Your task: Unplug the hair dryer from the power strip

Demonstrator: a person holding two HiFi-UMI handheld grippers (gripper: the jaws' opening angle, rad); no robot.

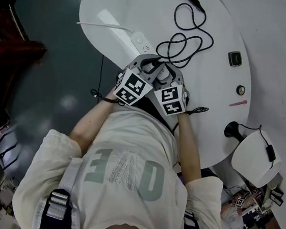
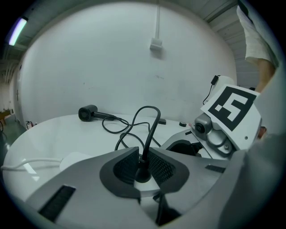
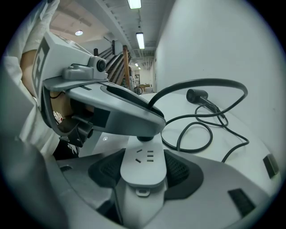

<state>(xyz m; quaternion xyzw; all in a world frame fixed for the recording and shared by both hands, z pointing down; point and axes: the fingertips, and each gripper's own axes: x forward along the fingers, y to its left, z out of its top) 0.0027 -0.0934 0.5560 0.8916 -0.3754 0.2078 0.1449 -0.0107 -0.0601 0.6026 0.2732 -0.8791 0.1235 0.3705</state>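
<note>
Clenching, left gripper point(image 2: 143, 157): our jaws pinch the plug point(image 2: 143, 172), seated in the strip point(image 1: 141, 42).
Right gripper point(image 3: 145, 161): our jaws clamp strip's end.
Cord point(image 1: 184, 42): loops beyond on desk point(image 1: 125, 1).
Dryer point(image 2: 88, 112): far side.

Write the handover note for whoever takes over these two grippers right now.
The left gripper has its jaws shut on the black plug, which sits in the power strip.
The right gripper has its jaws shut on that strip's near end, on the white table.
The hair dryer lies at the far side, its cord looped between.
Done: both grips set. Left: pull the plug out.
</note>
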